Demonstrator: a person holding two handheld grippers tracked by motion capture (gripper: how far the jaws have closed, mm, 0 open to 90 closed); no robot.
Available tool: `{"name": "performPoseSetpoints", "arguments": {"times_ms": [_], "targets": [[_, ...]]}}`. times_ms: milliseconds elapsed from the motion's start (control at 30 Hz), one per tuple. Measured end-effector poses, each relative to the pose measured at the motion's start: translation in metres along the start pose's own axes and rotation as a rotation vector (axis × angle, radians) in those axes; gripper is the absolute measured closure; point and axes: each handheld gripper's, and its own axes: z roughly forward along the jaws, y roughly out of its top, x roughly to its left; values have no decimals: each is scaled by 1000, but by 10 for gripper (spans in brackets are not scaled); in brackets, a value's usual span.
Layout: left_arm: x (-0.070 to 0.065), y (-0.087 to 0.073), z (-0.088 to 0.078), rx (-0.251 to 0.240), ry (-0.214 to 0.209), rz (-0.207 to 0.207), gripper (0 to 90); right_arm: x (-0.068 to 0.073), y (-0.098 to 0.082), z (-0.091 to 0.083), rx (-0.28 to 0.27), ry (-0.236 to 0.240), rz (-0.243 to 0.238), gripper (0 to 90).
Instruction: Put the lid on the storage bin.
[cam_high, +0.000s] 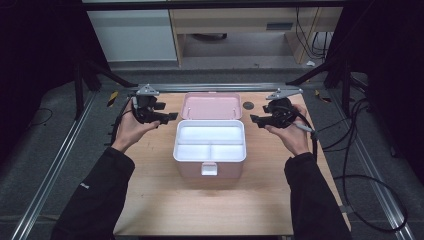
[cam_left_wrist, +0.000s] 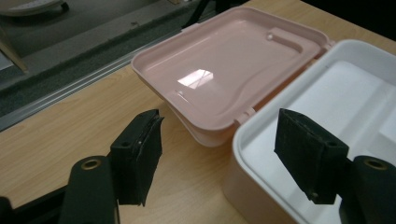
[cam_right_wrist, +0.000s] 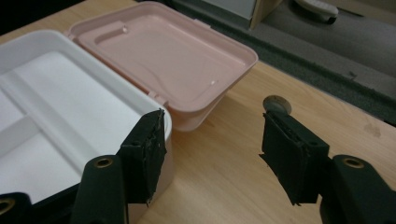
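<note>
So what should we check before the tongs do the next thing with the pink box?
1. Lid fully open, lying flat behind the box: ok.
2. White tray inside has nothing in its compartments: ok.
3. Left tongs open, holding nothing: ok.
4. Right tongs open, holding nothing: ok.
5. Box sits flat on the table, away from the edges: ok.
6. Front latch undamaged: cannot tell.

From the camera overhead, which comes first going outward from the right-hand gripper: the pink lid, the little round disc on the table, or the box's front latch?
1. Disc, just beside the right gripper, toward the table's far edge.
2. Lid, lying open behind the box.
3. Latch, on the box's near front wall.
</note>
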Motion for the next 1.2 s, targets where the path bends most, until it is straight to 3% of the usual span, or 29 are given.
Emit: {"name": "performPoseSetpoints", "arguments": {"times_ms": [133, 267, 400, 533, 733, 900, 967, 1200], "targets": [[8, 5, 17, 9, 25, -33, 313, -4, 0, 14, -39, 1, 36, 408], [12, 6, 33, 7, 30, -67, 315, -10, -2, 31, -41, 10, 77, 406], [13, 4, 46, 41, 46, -62, 322, -18, -1, 49, -34, 14, 104, 411], [17, 2, 57, 38, 84, -67, 320, -18, 3, 64, -38, 31, 113, 413], [26, -5, 76, 31, 66, -121, 328, -18, 0, 92, -40, 59, 137, 446], [26, -9, 89, 50, 58, -118, 328, -16, -7, 113, 20, 52, 129, 429], [26, -10, 94, 60, 61, -118, 328, -16, -9, 118, 21, 64, 149, 421], [27, -16, 111, 51, -3, -156, 323, -15, -11, 128, 29, 89, 183, 412]]}}
